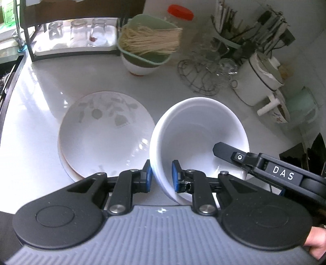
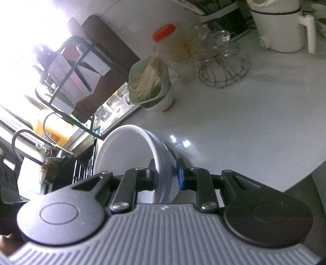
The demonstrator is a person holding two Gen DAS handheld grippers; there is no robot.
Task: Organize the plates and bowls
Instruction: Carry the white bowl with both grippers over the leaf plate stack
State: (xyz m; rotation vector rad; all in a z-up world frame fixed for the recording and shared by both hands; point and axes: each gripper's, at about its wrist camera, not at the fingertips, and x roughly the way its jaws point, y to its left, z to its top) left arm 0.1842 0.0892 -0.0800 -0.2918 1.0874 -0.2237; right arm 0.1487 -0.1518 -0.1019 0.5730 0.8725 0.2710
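A white bowl (image 1: 199,130) is held tilted above the white counter, right of a stack of plates (image 1: 101,134) whose top plate has a grey leaf print. My left gripper (image 1: 162,177) is shut on the bowl's near left rim. My right gripper (image 2: 166,173) is shut on the rim of the same white bowl (image 2: 122,150), seen edge-on in the right wrist view. The right gripper's finger (image 1: 226,150) reaches into the bowl from the right in the left wrist view.
At the back stand a green strainer of dry noodles on a white bowl (image 1: 146,46), a red-lidded jar (image 1: 179,12), a wire rack of glasses (image 1: 205,75), a white pot (image 1: 260,79), a utensil holder (image 1: 244,26) and a tray of glasses (image 1: 77,34). The sink (image 2: 51,163) lies left.
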